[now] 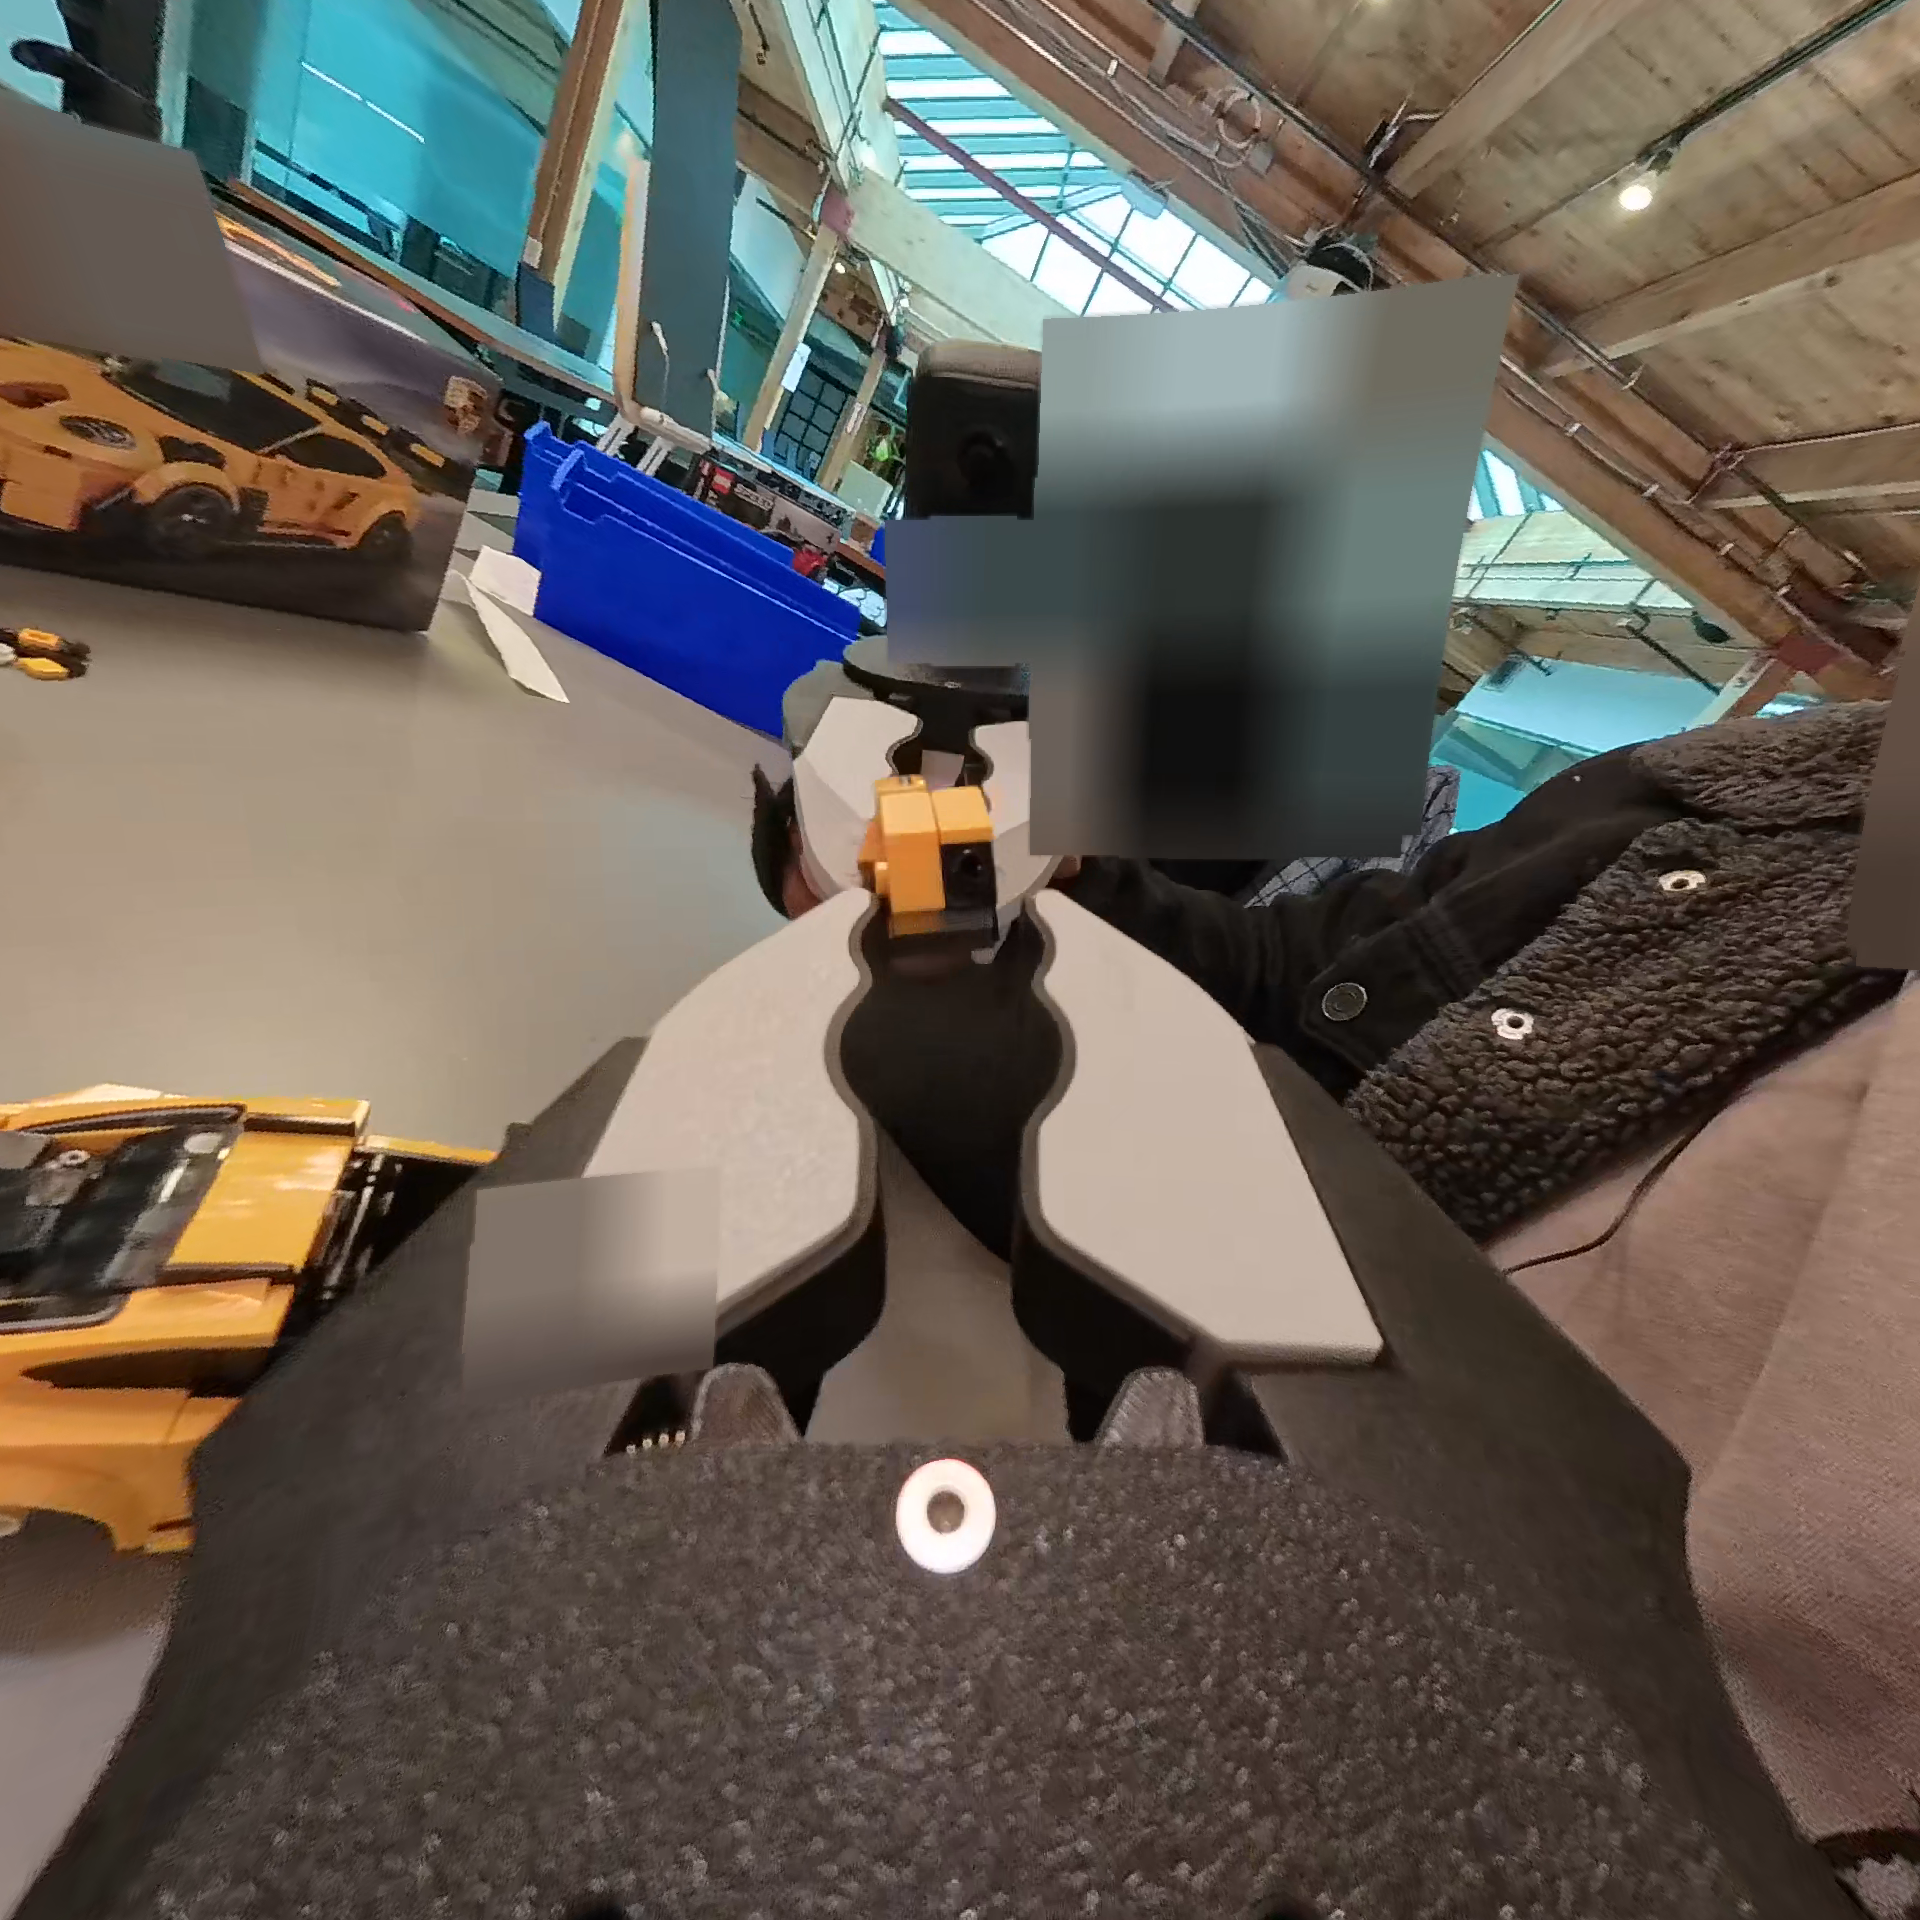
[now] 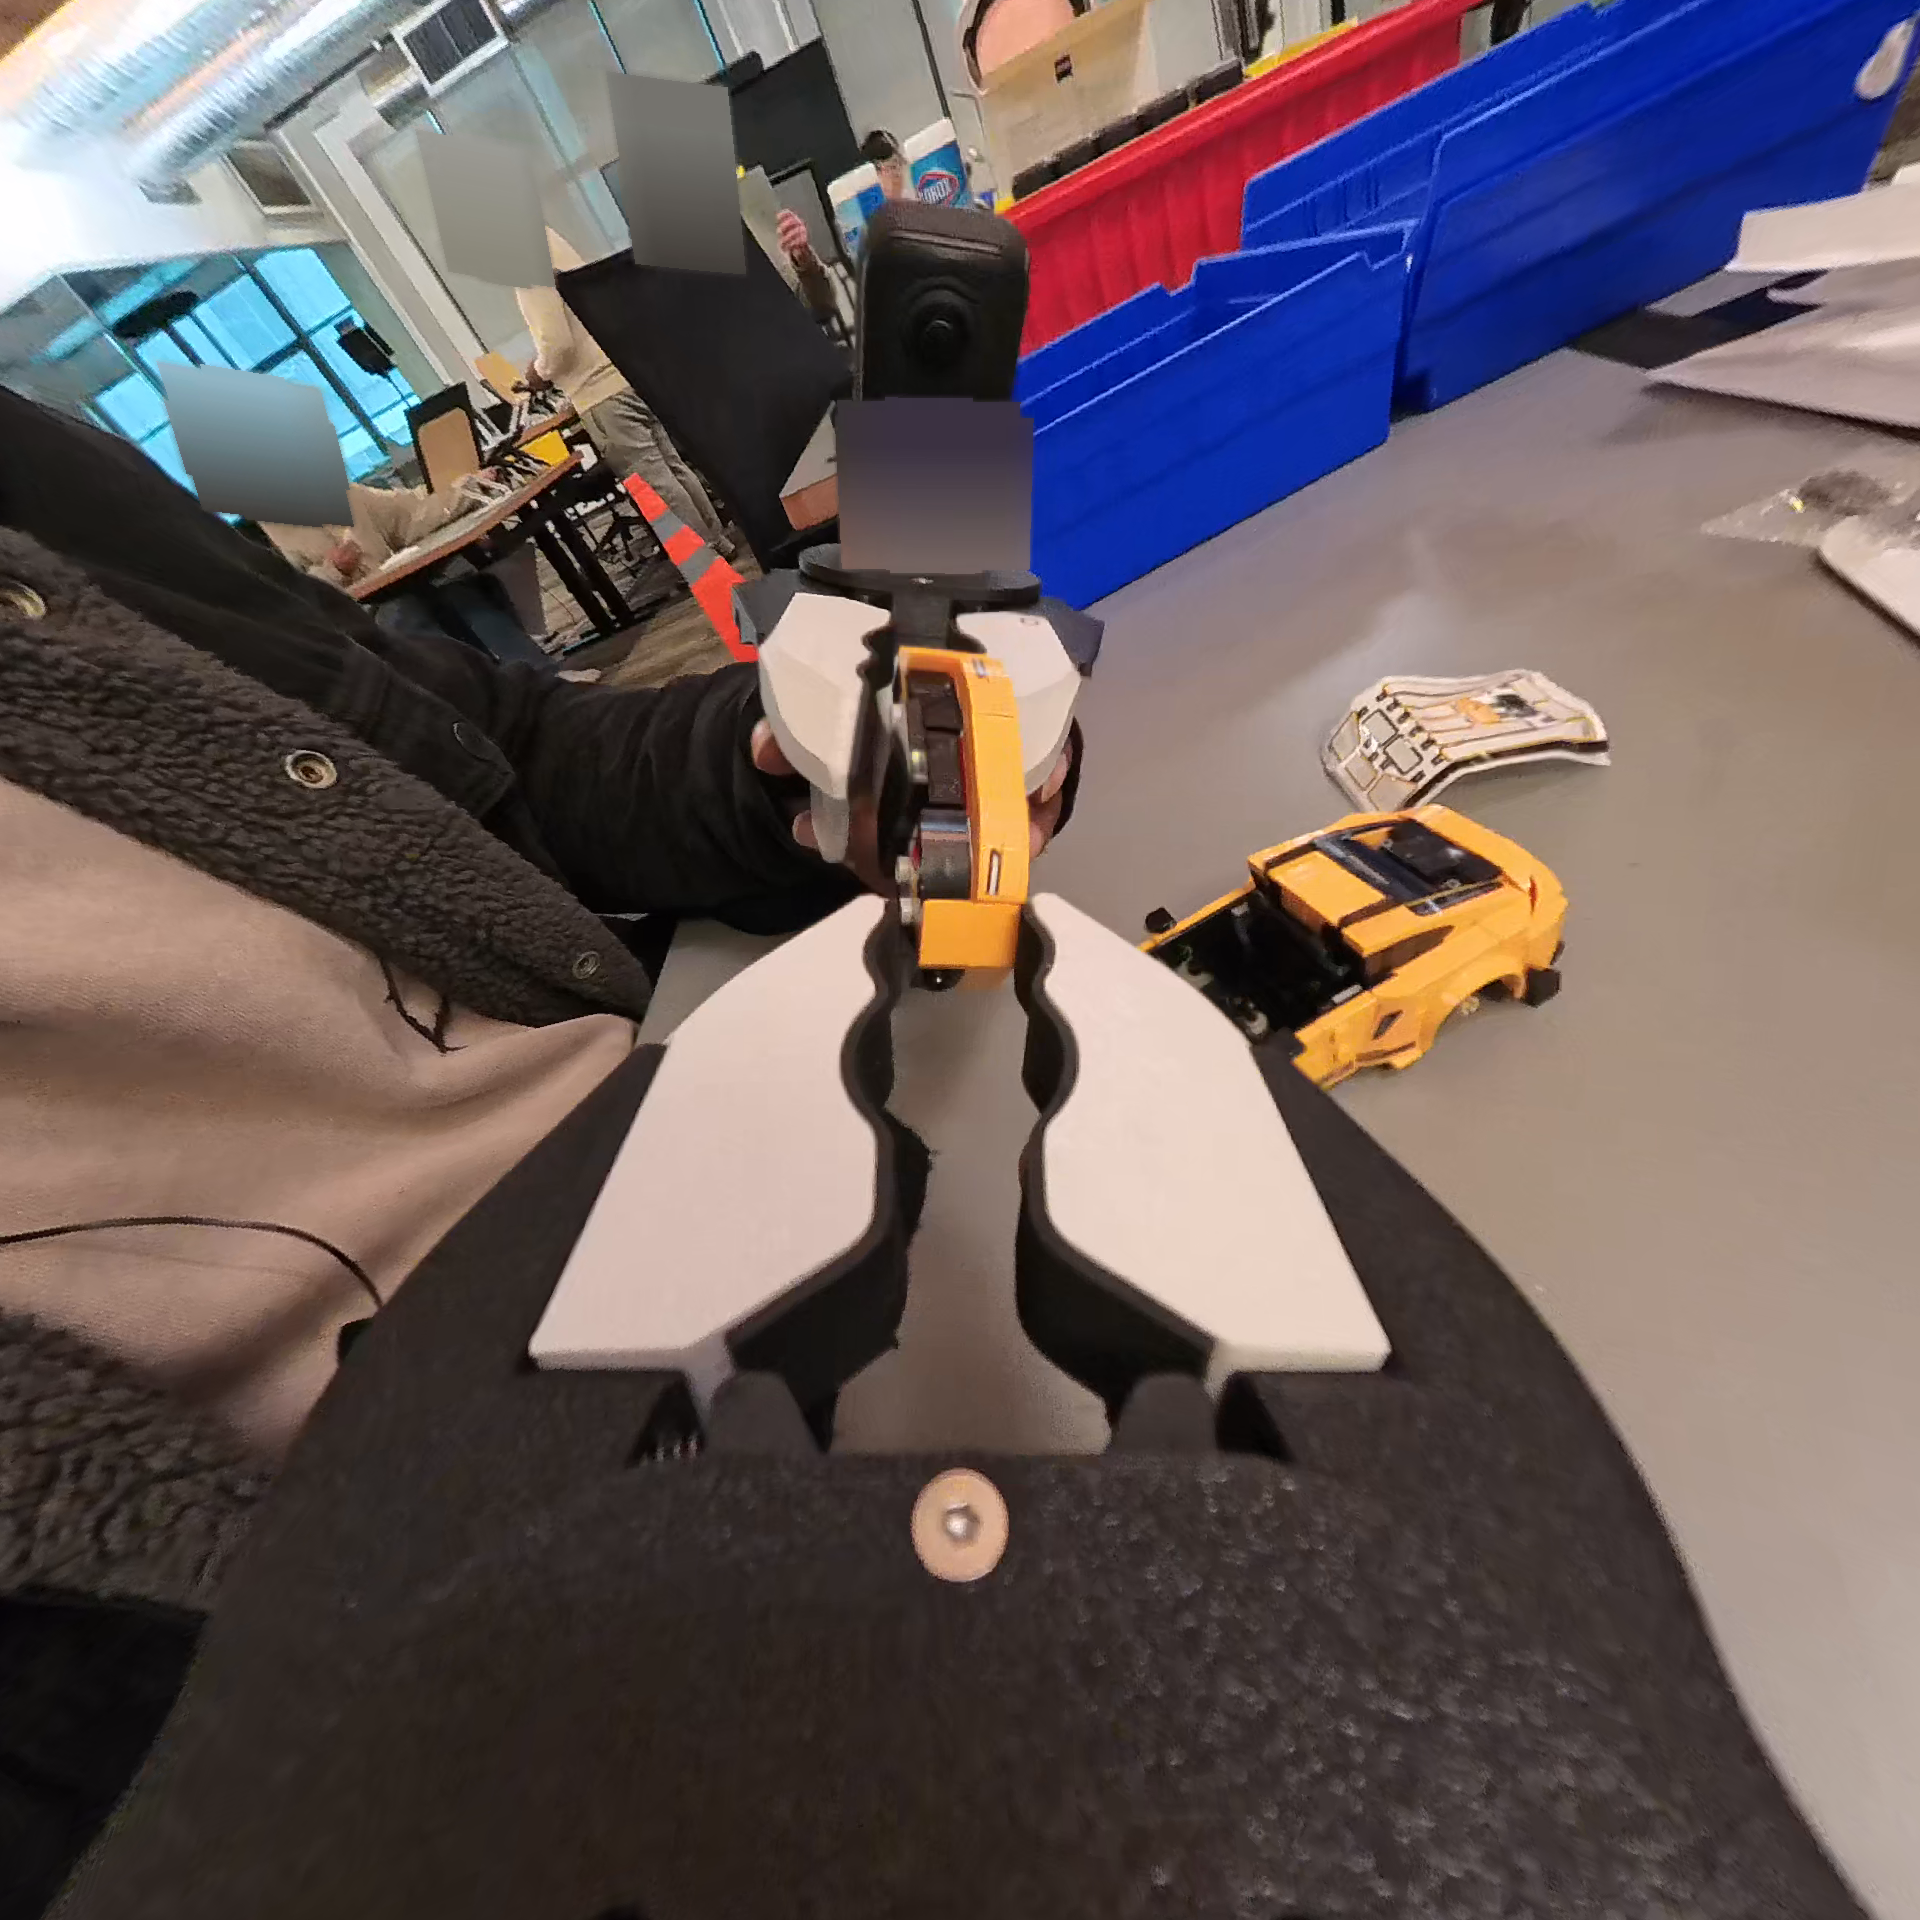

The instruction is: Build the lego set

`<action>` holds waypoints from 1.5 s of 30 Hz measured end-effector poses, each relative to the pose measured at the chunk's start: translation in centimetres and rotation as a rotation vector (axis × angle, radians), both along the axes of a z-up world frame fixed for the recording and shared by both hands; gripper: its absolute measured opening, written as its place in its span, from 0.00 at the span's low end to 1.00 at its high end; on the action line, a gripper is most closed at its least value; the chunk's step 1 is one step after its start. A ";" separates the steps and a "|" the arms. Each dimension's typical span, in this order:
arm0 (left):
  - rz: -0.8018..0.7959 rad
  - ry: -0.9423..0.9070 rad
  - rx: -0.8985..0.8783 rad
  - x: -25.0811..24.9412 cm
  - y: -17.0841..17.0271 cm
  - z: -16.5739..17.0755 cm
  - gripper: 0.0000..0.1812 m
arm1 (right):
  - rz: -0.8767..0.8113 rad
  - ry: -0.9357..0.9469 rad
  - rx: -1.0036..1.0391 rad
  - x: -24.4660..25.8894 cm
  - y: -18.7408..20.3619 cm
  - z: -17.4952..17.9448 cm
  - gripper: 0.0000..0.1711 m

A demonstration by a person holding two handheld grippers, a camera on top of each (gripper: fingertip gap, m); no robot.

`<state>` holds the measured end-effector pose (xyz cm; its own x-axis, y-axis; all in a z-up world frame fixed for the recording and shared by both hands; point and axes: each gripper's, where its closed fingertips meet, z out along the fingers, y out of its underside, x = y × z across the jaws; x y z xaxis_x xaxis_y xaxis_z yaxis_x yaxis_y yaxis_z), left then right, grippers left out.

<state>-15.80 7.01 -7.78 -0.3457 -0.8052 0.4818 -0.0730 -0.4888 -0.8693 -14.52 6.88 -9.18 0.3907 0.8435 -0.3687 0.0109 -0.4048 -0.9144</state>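
Observation:
My left gripper is shut on one end of a small orange and black lego sub-assembly, held up in the air. My right gripper faces it and is shut on the other end of the same sub-assembly. Each gripper shows beyond the piece in the other's view: the right one and the left one. The partly built orange lego car lies on the grey table to the right, and also shows at the lower left in the left wrist view.
A sticker sheet lies behind the car. The lego box stands at the far left, with small loose pieces in front. Blue bins and a red bin line the table's back. A person in a dark jacket sits close by. My left and right fingertips are right by each other.

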 end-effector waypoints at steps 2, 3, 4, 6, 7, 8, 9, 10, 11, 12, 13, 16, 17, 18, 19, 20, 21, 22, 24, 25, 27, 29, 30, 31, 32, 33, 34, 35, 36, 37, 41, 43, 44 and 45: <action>0.018 0.006 0.007 -0.1 0.4 0.0 0.16 | -0.002 -0.003 -0.040 0.2 0.1 -0.4 0.12; 0.022 0.012 0.006 -0.1 0.5 -0.1 0.17 | -0.002 -0.011 -0.056 0.2 0.2 -0.6 0.12; 0.023 0.020 0.004 -0.1 0.7 -0.2 0.17 | 0.001 -0.011 -0.064 0.2 0.1 -0.8 0.12; 0.030 0.030 -0.008 -0.2 0.9 -0.3 0.17 | 0.004 -0.022 -0.085 0.2 0.1 -1.1 0.12; 0.030 0.038 -0.017 -0.2 1.0 -0.4 0.16 | 0.011 -0.020 -0.089 0.1 0.0 -1.2 0.12; 0.029 0.050 -0.027 -0.1 1.1 -0.6 0.15 | 0.016 -0.014 -0.094 0.1 0.0 -1.2 0.12; 0.023 0.059 -0.039 -0.1 1.1 -0.8 0.15 | 0.016 -0.013 -0.107 0.1 0.0 -1.3 0.12; 0.017 0.068 -0.052 -0.1 1.1 -0.9 0.13 | 0.023 -0.008 -0.119 0.1 -0.1 -1.3 0.12; 0.013 0.075 -0.065 -0.1 1.1 -1.1 0.12 | 0.028 0.003 -0.132 0.1 -0.1 -1.3 0.12; 0.009 0.083 -0.082 -0.1 1.1 -1.1 0.12 | 0.027 0.014 -0.149 0.1 -0.1 -1.3 0.12; 0.003 0.090 -0.101 -0.1 1.2 -1.2 0.11 | 0.031 0.030 -0.169 0.2 -0.1 -1.3 0.12; -0.018 0.104 -0.178 0.0 1.2 -1.4 0.11 | 0.042 0.081 -0.228 0.2 -0.1 -1.1 0.12; -0.025 0.107 -0.200 0.0 1.2 -1.4 0.11 | 0.045 0.098 -0.245 0.3 0.0 -1.1 0.12; -0.030 0.108 -0.222 0.0 1.2 -1.5 0.11 | 0.047 0.112 -0.261 0.3 0.0 -1.1 0.12; -0.033 0.113 -0.239 0.0 1.3 -1.5 0.11 | 0.048 0.119 -0.277 0.3 0.0 -1.1 0.12; -0.034 0.116 -0.249 0.0 1.3 -1.6 0.11 | 0.049 0.124 -0.286 0.3 0.0 -1.2 0.12; -0.035 0.118 -0.254 0.0 1.3 -1.6 0.11 | 0.049 0.127 -0.291 0.3 0.0 -1.2 0.12; -0.034 0.121 -0.253 0.0 1.4 -1.7 0.11 | 0.050 0.128 -0.298 0.3 0.0 -1.3 0.12; -0.034 0.124 -0.250 0.0 1.3 -1.7 0.11 | 0.052 0.129 -0.303 0.3 0.0 -1.3 0.12; -0.033 0.128 -0.246 0.0 1.3 -1.8 0.11 | 0.053 0.126 -0.308 0.3 0.0 -1.4 0.12; -0.029 0.137 -0.227 0.0 1.3 -2.0 0.11 | 0.054 0.124 -0.314 0.3 0.0 -1.5 0.12; -0.017 0.149 -0.194 0.1 1.3 -2.2 0.11 | 0.053 0.121 -0.320 0.3 0.0 -1.7 0.12; -0.011 0.156 -0.175 0.1 1.3 -2.4 0.12 | 0.052 0.118 -0.320 0.3 0.0 -1.8 0.12; -0.007 0.161 -0.161 0.1 1.3 -2.5 0.12 | 0.053 0.118 -0.322 0.3 0.0 -1.8 0.12; -0.006 0.163 -0.154 0.1 1.3 -2.5 0.12 | 0.055 0.119 -0.323 0.3 0.0 -1.8 0.12; -0.006 0.166 -0.151 0.1 1.3 -2.5 0.12 | 0.055 0.116 -0.323 0.3 0.0 -1.9 0.12; -0.004 0.169 -0.149 0.1 1.3 -2.6 0.12 | 0.053 0.110 -0.320 0.3 0.0 -2.0 0.12; -0.004 0.170 -0.149 0.1 1.3 -2.6 0.12 | 0.052 0.105 -0.318 0.3 0.0 -2.0 0.12; -0.006 0.169 -0.153 0.1 1.3 -2.6 0.12 | 0.053 0.107 -0.319 0.3 0.0 -2.0 0.12; -0.007 0.169 -0.156 0.1 1.3 -2.6 0.12 | 0.053 0.108 -0.320 0.3 0.0 -2.0 0.12; -0.011 0.175 -0.163 0.1 1.3 -2.7 0.12 | 0.054 0.106 -0.323 0.3 0.0 -2.1 0.12; -0.014 0.179 -0.169 0.1 1.3 -2.8 0.12 | 0.052 0.107 -0.323 0.3 0.1 -2.1 0.12; -0.017 0.179 -0.172 0.1 1.2 -2.8 0.12 | 0.053 0.108 -0.323 0.3 0.1 -2.1 0.12; -0.017 0.180 -0.174 0.1 1.2 -2.8 0.12 | 0.053 0.109 -0.323 0.3 0.1 -2.1 0.12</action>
